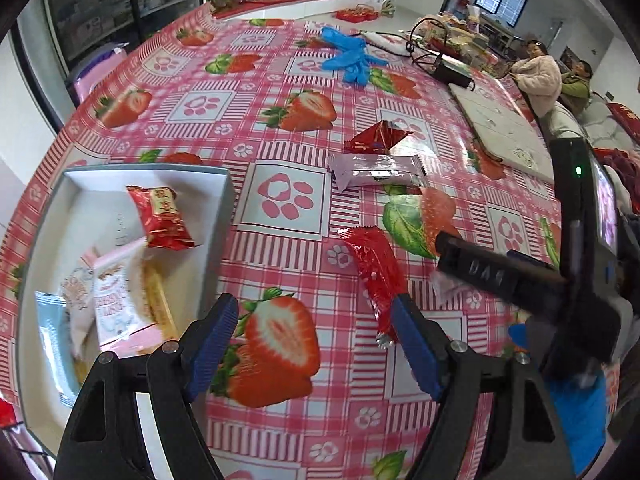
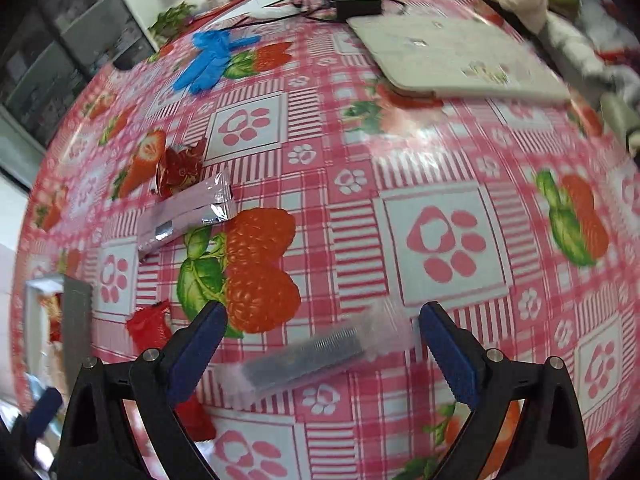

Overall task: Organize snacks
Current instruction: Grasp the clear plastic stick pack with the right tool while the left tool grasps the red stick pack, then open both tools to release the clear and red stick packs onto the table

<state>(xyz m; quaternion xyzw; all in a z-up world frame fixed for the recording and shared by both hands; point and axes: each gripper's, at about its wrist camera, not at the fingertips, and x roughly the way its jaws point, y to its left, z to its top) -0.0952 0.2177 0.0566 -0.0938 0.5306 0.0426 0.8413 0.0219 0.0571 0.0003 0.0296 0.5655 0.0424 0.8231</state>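
Pink strawberry-print cloth covers the table (image 1: 280, 80); shelving and a window sit in the background, with 2 people seated at the far right.

White box (image 1: 224, 184) sits at left in the left wrist view, holding a red packet (image 1: 162, 218), a pink-and-white packet (image 1: 116, 300) and a pale blue one (image 1: 50, 320) at its near end.

Loose snacks on the cloth: a crumpled red wrapper (image 1: 378, 138), touching a silver-pink bar (image 1: 376, 170) just in front of it, and a long red packet (image 1: 376, 276) nearer the camera.

Left gripper (image 1: 316, 340): jaws apart, nothing clamped. The long red packet's near end lies against the right pad (image 1: 416, 344); can't tell if it's actual contact or just overlap.

Right gripper (image 2: 322, 344): jaws wide apart, nothing gripped. A blurred clear-and-grey packet (image 2: 316, 356) lies between them on the cloth, not touching either pad.

In the right wrist view the long red packet (image 2: 150, 326) sits beside the left finger, and the box edge (image 2: 76, 320) shows at far left.

Also on the table: blue gloves (image 1: 348, 56), a white flat board (image 1: 496, 128), and a black adapter with cables (image 2: 358, 4) at the far edge.
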